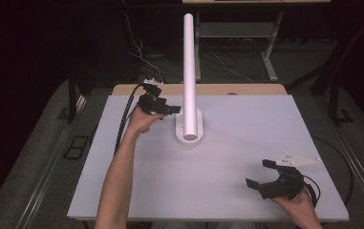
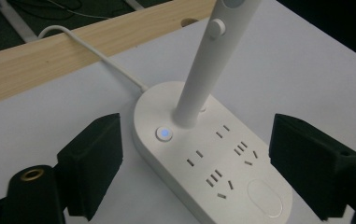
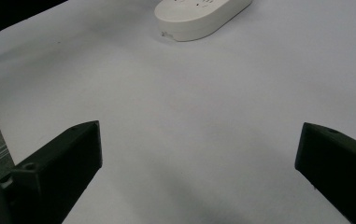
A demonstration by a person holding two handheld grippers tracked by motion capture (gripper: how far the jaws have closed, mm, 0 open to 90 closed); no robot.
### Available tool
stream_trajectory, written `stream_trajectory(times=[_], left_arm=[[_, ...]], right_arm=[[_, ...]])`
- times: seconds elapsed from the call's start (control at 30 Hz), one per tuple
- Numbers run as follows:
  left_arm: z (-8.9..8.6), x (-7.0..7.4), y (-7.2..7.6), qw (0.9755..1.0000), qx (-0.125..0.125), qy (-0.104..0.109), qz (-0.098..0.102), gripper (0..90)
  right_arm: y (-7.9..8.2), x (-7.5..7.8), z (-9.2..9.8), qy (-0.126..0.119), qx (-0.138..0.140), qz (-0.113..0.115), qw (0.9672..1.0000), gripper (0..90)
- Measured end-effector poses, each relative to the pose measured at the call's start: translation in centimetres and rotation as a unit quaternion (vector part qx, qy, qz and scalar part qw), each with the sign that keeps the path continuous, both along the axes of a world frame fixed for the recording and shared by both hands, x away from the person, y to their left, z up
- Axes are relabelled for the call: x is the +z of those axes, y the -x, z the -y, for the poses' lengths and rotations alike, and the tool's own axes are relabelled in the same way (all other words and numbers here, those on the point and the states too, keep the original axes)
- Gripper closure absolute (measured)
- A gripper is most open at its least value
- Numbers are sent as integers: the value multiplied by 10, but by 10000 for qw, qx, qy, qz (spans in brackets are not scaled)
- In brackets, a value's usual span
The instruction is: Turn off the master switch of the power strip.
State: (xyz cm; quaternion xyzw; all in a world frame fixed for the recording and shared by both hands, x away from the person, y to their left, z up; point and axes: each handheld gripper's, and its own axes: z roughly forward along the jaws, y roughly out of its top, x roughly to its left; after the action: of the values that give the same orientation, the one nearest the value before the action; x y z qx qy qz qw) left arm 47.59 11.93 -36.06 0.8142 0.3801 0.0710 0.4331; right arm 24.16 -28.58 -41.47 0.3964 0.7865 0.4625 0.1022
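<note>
1. My left gripper (image 1: 172, 110) hangs spread wide just beside the white power strip (image 2: 213, 163), grasping nothing; its blue button (image 2: 165, 133) glows.
2. The lamp pole (image 1: 188, 71) rises from the strip, mid-table (image 1: 265, 133).
3. My right gripper (image 1: 261, 172) rests released near the front edge, well apart.

A white lamp base (image 2: 213, 158) (button lit blue) carries an upright stem (image 1: 188, 71).

white lamp base (image 2: 213, 163), blue-lit button (image 2: 164, 133), pale grey table (image 1: 246, 143)
</note>
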Motion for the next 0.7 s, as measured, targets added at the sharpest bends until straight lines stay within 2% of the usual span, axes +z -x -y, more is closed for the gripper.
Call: stream_trajectory(times=[0.13,0.2,0.23,0.27,0.33,0.37,0.4,0.43,0.47,0.53,0.7], left_arm=[[3,-3,-3,9997,189,164,-55,202],[1,-3,-5,9999,127,59,-66,207],[4,-5,-4,9995,248,185,-62,218],[4,-6,-5,9997,202,82,-58,231],[5,-8,-6,9997,249,59,-34,271],[5,-9,-7,9997,258,31,-30,317],[5,-10,-8,9997,255,12,-31,317],[8,-12,-8,9988,425,228,-33,341],[6,-13,-10,9993,354,151,-44,369],[7,-15,-11,9987,447,228,-88,410],[5,-20,-16,9985,489,206,-129,503]], right_arm=[[0,0,0,-1,4,-2,10000,1],[0,0,1,-2,4,-3,10000,2],[0,0,1,-9,1,-17,10000,1],[0,0,1,-7,3,-20,10000,1],[0,0,1,-12,6,-24,10000,1],[0,0,1,-5,13,-7,10000,2],[0,0,1,-5,13,-7,10000,2],[0,0,0,-1,24,-3,10000,1],[0,0,0,-5,26,-18,10000,1],[0,0,0,5,43,-18,10000,2],[0,0,0,-1,29,-20,10000,2]])
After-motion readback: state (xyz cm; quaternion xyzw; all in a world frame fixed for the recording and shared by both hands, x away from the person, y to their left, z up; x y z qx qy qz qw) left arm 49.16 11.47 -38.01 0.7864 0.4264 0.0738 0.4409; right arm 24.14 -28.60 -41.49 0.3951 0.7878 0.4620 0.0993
